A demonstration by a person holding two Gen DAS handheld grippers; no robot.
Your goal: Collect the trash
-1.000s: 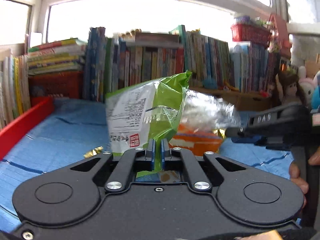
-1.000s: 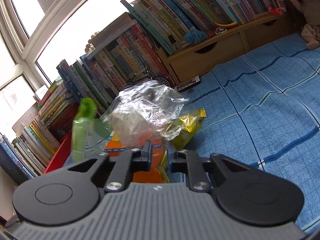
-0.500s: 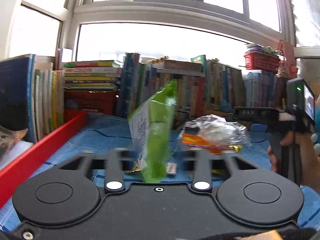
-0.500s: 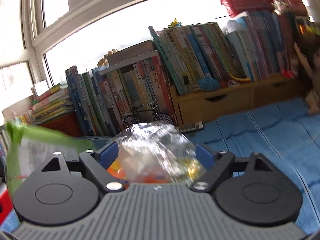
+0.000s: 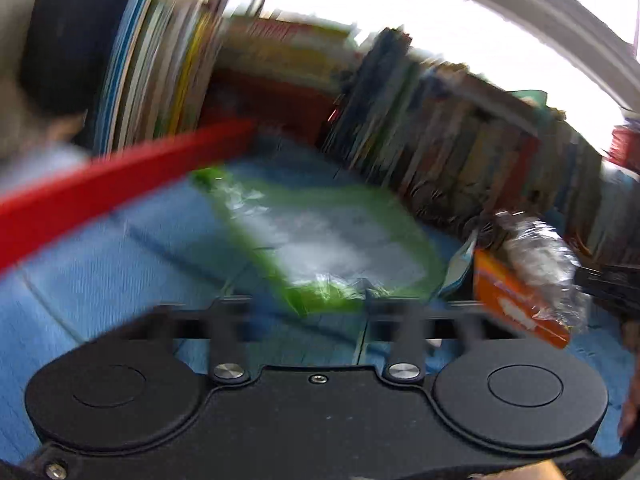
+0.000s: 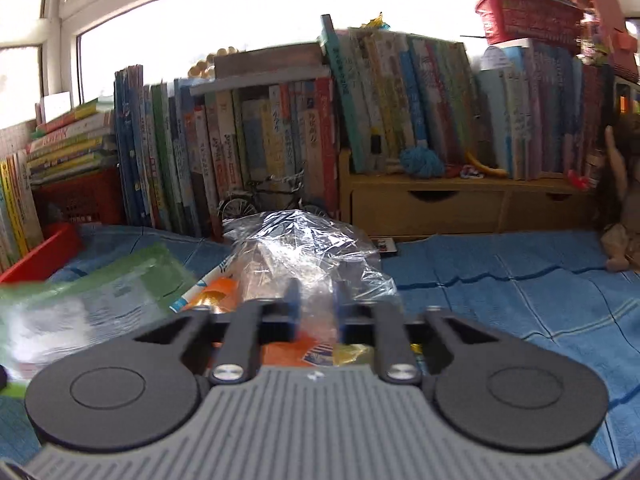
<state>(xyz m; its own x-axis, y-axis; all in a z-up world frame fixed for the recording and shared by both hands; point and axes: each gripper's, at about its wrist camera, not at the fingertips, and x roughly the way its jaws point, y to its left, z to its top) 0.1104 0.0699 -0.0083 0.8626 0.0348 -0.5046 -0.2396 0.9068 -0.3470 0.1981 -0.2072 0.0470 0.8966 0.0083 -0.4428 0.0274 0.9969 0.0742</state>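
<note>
Green wrapper (image 5: 320, 236), seemingly loose, on mat (image 5: 100, 256)

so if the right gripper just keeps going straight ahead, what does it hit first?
The crumpled clear plastic bag, already between the closing jaws of the right gripper. Past it likely the toy bicycle and books, though depth is unclear.
</note>
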